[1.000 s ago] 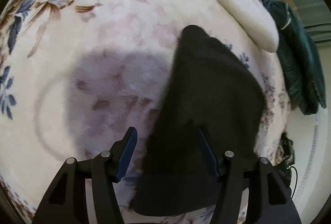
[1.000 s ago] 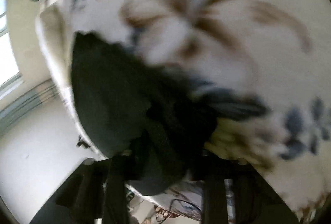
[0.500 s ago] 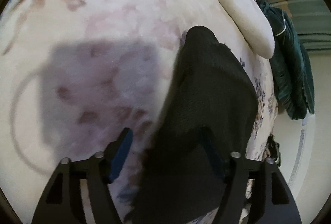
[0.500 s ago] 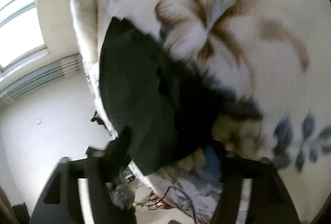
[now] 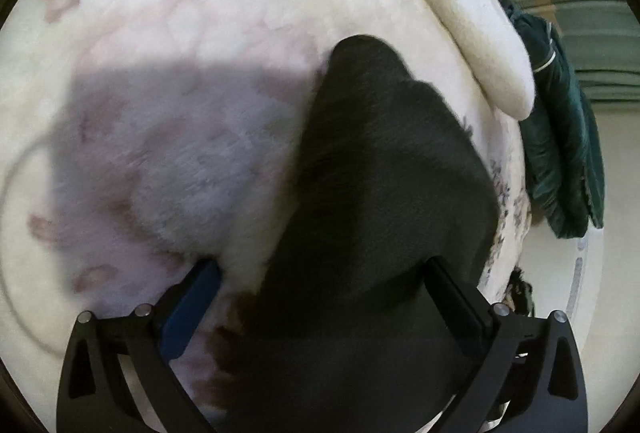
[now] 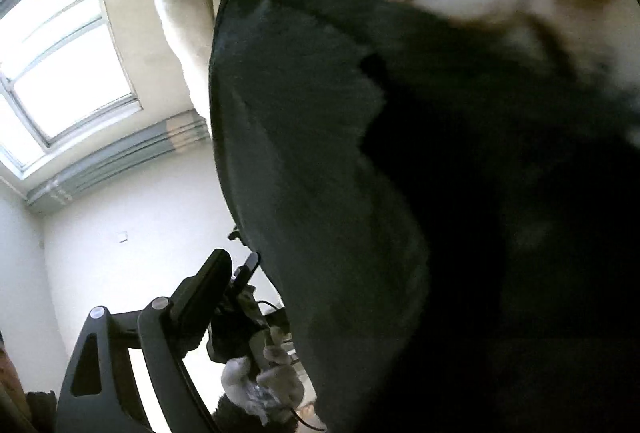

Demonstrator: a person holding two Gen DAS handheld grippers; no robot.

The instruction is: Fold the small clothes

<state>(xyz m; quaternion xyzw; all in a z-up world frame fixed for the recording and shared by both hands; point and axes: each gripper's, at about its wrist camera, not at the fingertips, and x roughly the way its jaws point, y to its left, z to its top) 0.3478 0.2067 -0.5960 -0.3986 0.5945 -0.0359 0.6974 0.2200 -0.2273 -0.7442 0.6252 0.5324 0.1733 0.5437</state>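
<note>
Dark garment (image 5: 384, 193) lies on floral bed (image 5: 192, 45). Left gripper (image 5: 320, 281) jaws opening, garment between, unpressed. Right gripper (image 6: 360, 297) jaws opening beside the garment.

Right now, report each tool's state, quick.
Left tool: jaws opening, dark garment lying between them, not pinched.
Right tool: jaws opening; only one finger shows, clear of the garment.

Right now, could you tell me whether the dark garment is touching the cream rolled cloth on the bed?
Apart. The left wrist view shows a strip of floral blanket between the dark garment and the cream rolled cloth; their edges never meet.
</note>
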